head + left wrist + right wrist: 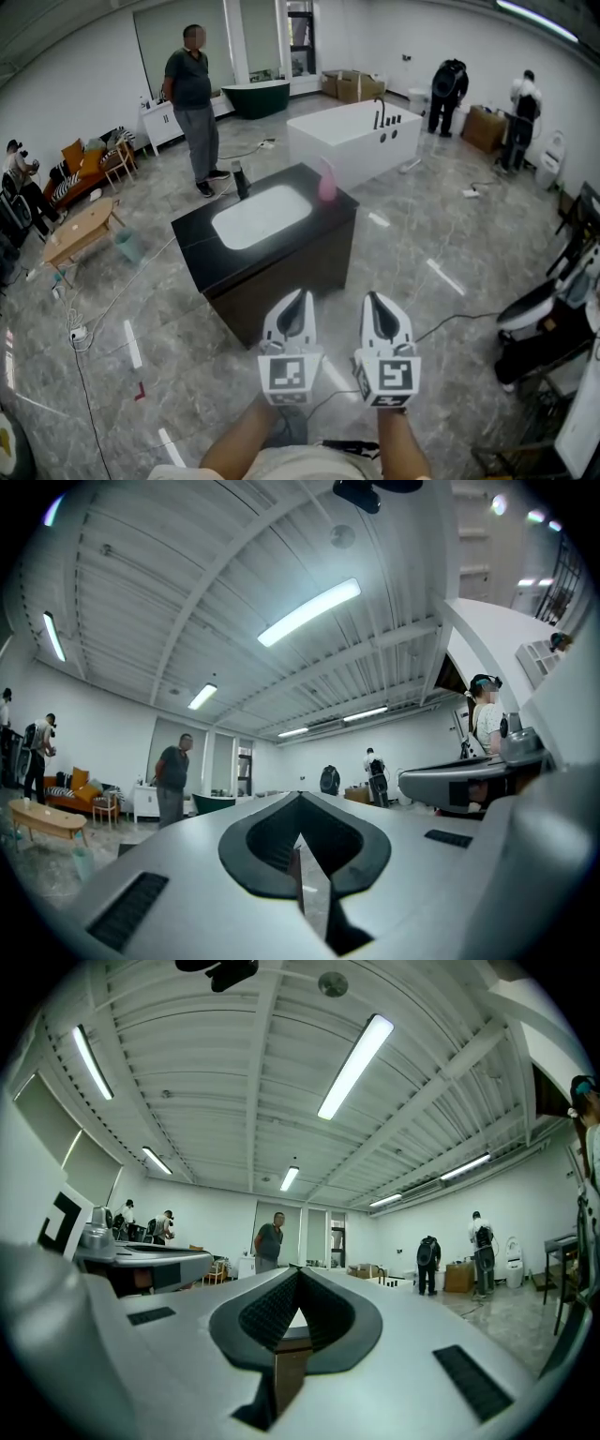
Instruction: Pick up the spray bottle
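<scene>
Shows a black surface (202, 239) with a white basin (261, 216) sunk in its middle. Shows left claw (298, 298) and right claw (372, 300) side by side short of its near edge, both pinched shut, empty. Finds the pink spray bottle (326, 183) upright at the far right corner.

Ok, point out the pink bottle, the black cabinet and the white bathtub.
pink bottle (326, 183), head view, middle of its body.
black cabinet (291, 267), head view, its front wall.
white bathtub (366, 150), head view, near side wall.
</scene>
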`<action>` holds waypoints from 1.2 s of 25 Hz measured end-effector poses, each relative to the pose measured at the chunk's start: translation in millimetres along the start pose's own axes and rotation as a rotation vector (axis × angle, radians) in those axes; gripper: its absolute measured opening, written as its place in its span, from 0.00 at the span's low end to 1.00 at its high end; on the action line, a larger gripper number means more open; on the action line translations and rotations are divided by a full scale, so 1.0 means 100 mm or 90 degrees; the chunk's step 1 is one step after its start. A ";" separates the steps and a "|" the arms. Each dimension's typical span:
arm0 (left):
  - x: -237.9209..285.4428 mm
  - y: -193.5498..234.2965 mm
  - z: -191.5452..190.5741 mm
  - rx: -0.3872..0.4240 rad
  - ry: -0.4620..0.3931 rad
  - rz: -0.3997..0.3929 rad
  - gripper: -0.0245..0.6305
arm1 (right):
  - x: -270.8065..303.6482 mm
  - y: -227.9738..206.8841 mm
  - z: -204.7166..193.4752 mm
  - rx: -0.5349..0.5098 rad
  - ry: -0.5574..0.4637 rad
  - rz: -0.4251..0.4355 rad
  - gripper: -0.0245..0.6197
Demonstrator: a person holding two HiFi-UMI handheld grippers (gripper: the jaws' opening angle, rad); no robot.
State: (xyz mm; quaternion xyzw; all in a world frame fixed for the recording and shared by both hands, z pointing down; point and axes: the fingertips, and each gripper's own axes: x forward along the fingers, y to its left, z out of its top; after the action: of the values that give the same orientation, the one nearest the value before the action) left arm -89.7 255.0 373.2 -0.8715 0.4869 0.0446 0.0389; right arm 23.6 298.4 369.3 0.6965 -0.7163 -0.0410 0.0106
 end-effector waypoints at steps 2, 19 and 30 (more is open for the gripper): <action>0.14 0.08 -0.04 -0.002 -0.002 -0.005 0.04 | 0.16 0.00 -0.01 -0.002 0.000 -0.003 0.05; 1.67 1.40 -0.19 -0.024 -0.008 -0.022 0.04 | 2.17 0.34 0.01 -0.037 0.008 -0.011 0.05; 2.29 1.91 -0.34 -0.036 0.002 -0.041 0.04 | 2.92 0.41 -0.02 -0.044 0.014 -0.033 0.05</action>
State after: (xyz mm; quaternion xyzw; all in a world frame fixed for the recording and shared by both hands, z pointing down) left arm -131.8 -42.7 376.1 -0.8874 0.4574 0.0559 0.0148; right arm -25.5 8.1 362.2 0.7147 -0.6957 -0.0582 0.0417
